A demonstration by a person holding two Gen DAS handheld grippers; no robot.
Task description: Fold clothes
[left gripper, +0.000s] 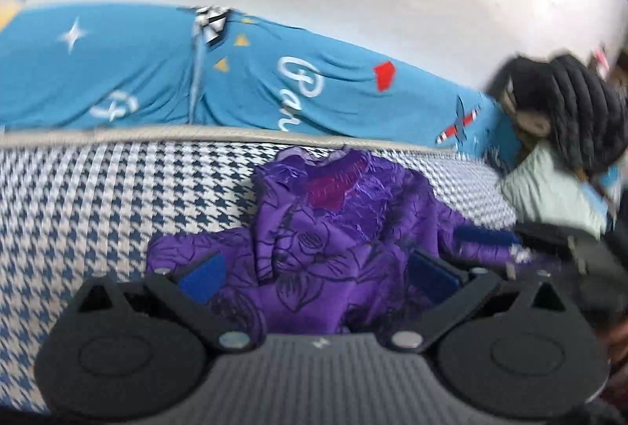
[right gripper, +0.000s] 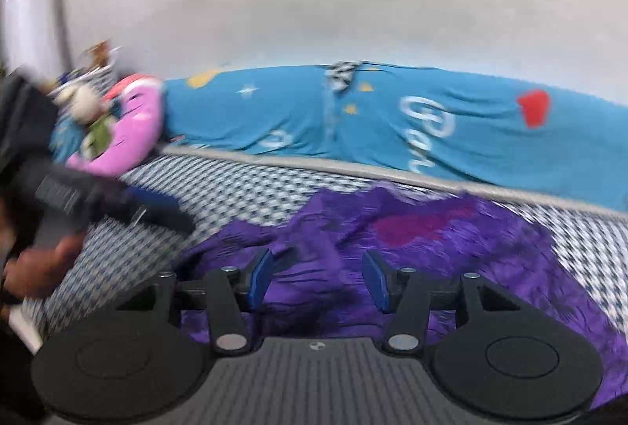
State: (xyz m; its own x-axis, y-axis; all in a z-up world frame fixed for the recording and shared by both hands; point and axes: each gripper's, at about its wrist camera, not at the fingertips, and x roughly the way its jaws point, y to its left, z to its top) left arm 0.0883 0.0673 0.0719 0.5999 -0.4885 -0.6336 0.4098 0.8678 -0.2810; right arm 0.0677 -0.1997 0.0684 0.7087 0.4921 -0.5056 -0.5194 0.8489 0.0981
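Both my left hand-held gripper [left gripper: 314, 273] and right hand-held gripper [right gripper: 318, 279] gape open over the crumpled purple garment [left gripper: 333, 228].

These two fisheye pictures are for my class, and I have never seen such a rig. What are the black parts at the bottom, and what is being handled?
Each picture comes from a camera mounted on a hand-held tool, looking forward along its two blue-padded jaws. A person holds one tool in each hand. The left gripper and the right gripper both stand open, holding nothing. Between and beyond them lies a crumpled purple garment on a checked bed cover. A blue printed sheet runs behind it. The folding has not begun.
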